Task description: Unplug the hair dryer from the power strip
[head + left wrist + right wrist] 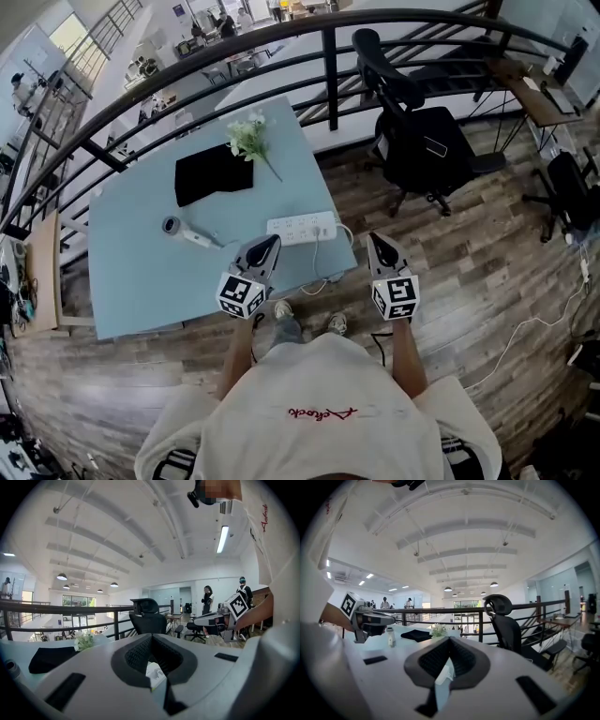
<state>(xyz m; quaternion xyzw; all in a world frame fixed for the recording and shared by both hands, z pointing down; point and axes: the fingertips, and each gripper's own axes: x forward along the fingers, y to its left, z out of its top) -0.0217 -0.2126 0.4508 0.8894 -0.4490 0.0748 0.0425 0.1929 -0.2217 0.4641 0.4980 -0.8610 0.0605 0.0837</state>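
On the light blue table (141, 272) lies the grey hair dryer (183, 232), with the white power strip (302, 227) to its right near the front edge. A white cord (319, 267) hangs from the strip over that edge. My left gripper (271, 242) is shut and empty, its tips just in front of the strip's left end. My right gripper (375, 240) is shut and empty, off the table's right side. In the left gripper view a piece of the power strip (154, 673) shows below the shut jaws. The right gripper view shows the hair dryer (390, 637) beyond the left gripper (370, 618).
A black cloth (214, 172) and a bunch of white flowers (248, 136) lie at the table's far side. A black railing (330, 66) runs behind it. A black office chair (417, 141) stands on the wooden floor to the right. People stand in the distance.
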